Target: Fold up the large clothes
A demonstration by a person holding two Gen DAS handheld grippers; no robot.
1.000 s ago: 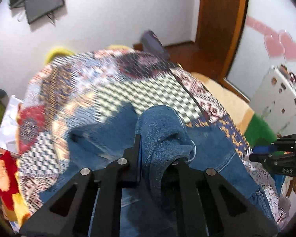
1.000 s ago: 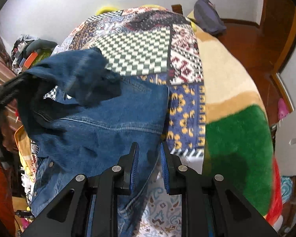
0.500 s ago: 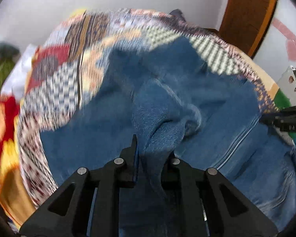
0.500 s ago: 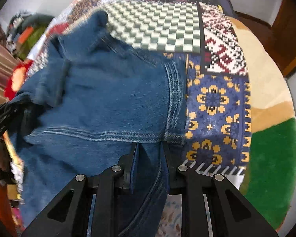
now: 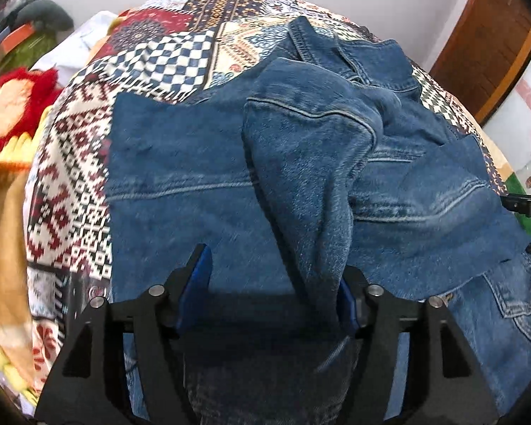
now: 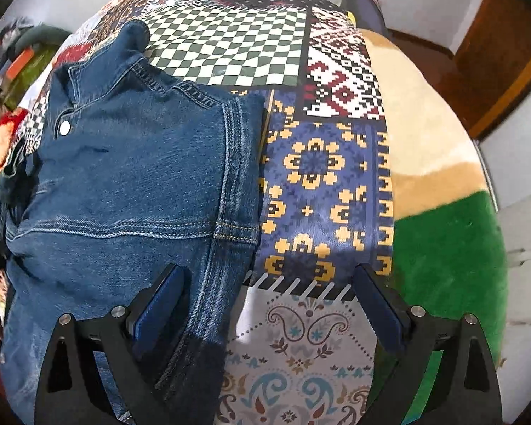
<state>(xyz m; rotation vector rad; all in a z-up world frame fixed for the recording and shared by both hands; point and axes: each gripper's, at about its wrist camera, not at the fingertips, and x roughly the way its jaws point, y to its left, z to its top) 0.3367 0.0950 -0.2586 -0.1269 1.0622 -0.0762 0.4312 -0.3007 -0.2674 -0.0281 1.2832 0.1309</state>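
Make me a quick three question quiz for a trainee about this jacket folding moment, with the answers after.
1. True or false: the denim jacket lies on a patchwork quilt.
2. Which part of the jacket drapes between the left gripper fingers? A collar, B sleeve, C pocket.
3. Fill in: the right gripper jaws are ____ on the jacket's edge.

Key: 1 true. 2 B, with the jaws opening. 3 opening; neither pad presses the denim.

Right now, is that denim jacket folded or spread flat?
Partly folded: the jacket has a sleeve laid across its back, still rumpled.
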